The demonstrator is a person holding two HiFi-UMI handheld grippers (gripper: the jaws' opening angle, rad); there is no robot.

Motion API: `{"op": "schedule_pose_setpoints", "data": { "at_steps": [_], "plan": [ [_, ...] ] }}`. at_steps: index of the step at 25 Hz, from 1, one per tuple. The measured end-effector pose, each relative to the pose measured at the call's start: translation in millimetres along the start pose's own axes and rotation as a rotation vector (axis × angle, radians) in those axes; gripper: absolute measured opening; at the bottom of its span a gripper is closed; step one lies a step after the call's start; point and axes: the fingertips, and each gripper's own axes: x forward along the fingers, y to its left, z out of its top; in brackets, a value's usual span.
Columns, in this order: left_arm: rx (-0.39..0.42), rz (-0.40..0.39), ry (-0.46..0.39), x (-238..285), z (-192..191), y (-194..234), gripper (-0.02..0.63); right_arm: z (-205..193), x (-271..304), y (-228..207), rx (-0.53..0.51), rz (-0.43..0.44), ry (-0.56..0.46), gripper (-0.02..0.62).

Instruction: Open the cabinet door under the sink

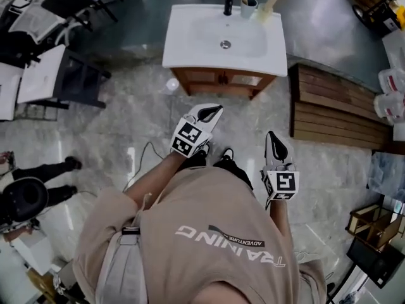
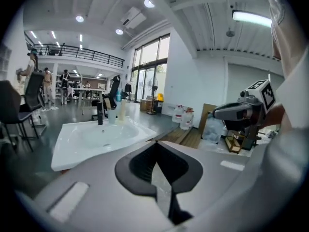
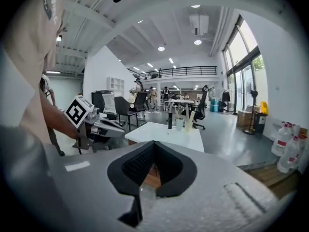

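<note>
The white sink [image 1: 225,40] stands at the top centre of the head view on a wooden cabinet [image 1: 221,81] whose two doors are closed. I stand a step back from it. My left gripper [image 1: 209,113] points toward the cabinet front, short of it, shut and empty. My right gripper [image 1: 275,145] hangs lower right, farther from the cabinet, also shut with nothing in it. In the left gripper view the left gripper [image 2: 157,151] looks over the basin [image 2: 96,137]. The right gripper [image 3: 153,151] faces the sink [image 3: 166,132] too, with the left gripper [image 3: 104,127] beside it.
A black faucet [image 1: 228,6] and cups [image 1: 248,5] sit at the sink's back edge. A slatted wooden platform [image 1: 335,109] lies right of the cabinet, with water jugs [image 1: 392,90] beyond. Desks and chairs [image 1: 57,75] stand left. A cable [image 1: 142,160] trails on the floor; a person [image 1: 28,195] stands far left.
</note>
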Motion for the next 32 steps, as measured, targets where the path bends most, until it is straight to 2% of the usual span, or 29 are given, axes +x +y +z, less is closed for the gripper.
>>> {"op": "schedule_pose_setpoints", "data": {
  "at_steps": [5,9,13,15,17,22,24,28,32],
  "plan": [
    [-0.029,0.158,-0.002,-3,7,0,0.017,-11,9,-3,-0.047,0.131,0.022,0.002],
    [-0.071,0.197,-0.019,-9,6,-7,0.017,-18,20,-3,-0.066,0.230,0.030,0.002],
    [0.015,0.226,-0.022,-22,6,-16,0.017,-17,27,3,-0.071,0.277,0.017,0.002],
    [0.021,0.233,-0.042,-31,9,-14,0.017,-11,34,10,-0.054,0.283,0.004,0.002],
    [-0.013,0.230,-0.068,-40,11,-11,0.015,-4,37,20,-0.038,0.280,-0.008,0.002],
    [-0.118,0.146,-0.129,-49,7,-10,0.015,11,35,41,-0.027,0.261,-0.031,0.002],
    [-0.130,0.138,-0.155,-54,11,-5,0.015,9,35,44,-0.030,0.253,-0.021,0.002],
    [-0.093,0.182,-0.161,-73,7,12,0.015,16,38,57,-0.063,0.247,-0.015,0.002],
    [-0.123,0.224,-0.149,-87,-6,34,0.015,23,47,69,-0.059,0.225,-0.001,0.002]
  ]
}}
